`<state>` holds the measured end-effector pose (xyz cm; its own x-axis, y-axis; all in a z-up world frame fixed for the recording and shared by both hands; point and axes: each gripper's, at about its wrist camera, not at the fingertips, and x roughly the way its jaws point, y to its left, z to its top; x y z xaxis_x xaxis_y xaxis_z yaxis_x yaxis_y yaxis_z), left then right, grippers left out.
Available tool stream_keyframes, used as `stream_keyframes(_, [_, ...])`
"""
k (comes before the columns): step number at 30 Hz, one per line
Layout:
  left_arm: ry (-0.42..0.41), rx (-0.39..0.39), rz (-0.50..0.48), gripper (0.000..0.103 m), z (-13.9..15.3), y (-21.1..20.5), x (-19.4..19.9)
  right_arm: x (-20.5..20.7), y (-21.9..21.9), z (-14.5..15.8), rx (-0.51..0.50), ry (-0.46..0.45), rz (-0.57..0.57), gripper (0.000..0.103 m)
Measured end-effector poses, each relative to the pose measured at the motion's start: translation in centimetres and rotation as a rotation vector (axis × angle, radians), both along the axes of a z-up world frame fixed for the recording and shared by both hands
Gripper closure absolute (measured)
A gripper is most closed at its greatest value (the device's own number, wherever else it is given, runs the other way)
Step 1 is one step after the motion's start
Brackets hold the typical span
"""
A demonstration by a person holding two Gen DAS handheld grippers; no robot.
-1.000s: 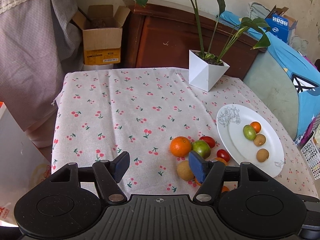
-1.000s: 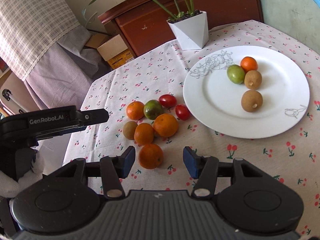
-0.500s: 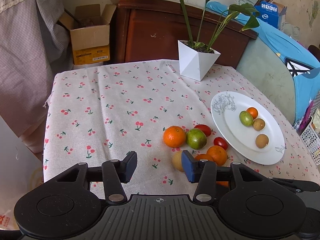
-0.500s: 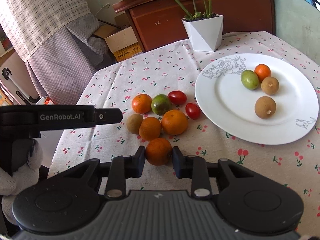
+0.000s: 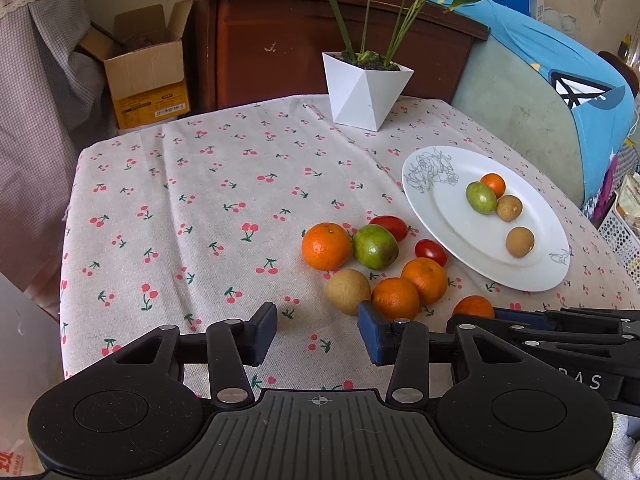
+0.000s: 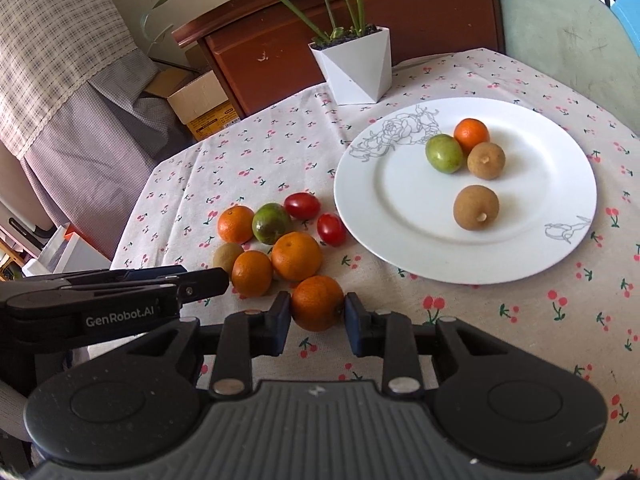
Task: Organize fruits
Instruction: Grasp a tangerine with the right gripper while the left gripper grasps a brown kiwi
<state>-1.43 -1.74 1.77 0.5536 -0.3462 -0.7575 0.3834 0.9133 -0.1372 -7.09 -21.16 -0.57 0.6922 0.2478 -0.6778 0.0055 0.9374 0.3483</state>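
While the right gripper is pinching a tangerine between its two pads, having just narrowed its jaws onto it, that fruit is sitting at about six o'clock of the loose pile on the cherry-print tablecloth; whether it is resting on the cloth or lifted is hard to tell. Just beyond it, two more tangerines, a brown longan, a green fruit and two cherry tomatoes are clustering together, with another tangerine at the pile's ten o'clock. At two o'clock of the pile, a white plate is carrying a green fruit, a small tangerine and two longans. The left gripper is hovering at the pile's seven o'clock, its jaws just drawn partway in, gripping nothing, cloth showing between them. A white planter is standing at twelve o'clock.
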Motion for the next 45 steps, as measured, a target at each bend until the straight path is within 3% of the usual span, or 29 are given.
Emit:
stream_keyframes(34, [-0.058,-0.064,-0.035,0.061,-0.9,-2.0,1.1,0.2,-0.6,-0.2,0.032,0.007,-0.030,0.074])
stream_keyframes(41, [-0.057,-0.067,-0.030,0.075,-0.9,-1.9,1.2,0.2,-0.6,-0.2,0.031,0.006,-0.033,0.074])
stream_keyframes(45, [-0.058,-0.058,-0.026,0.077,-0.8,-1.9,1.1,0.2,-0.6,-0.2,0.031,0.004,-0.035,0.074])
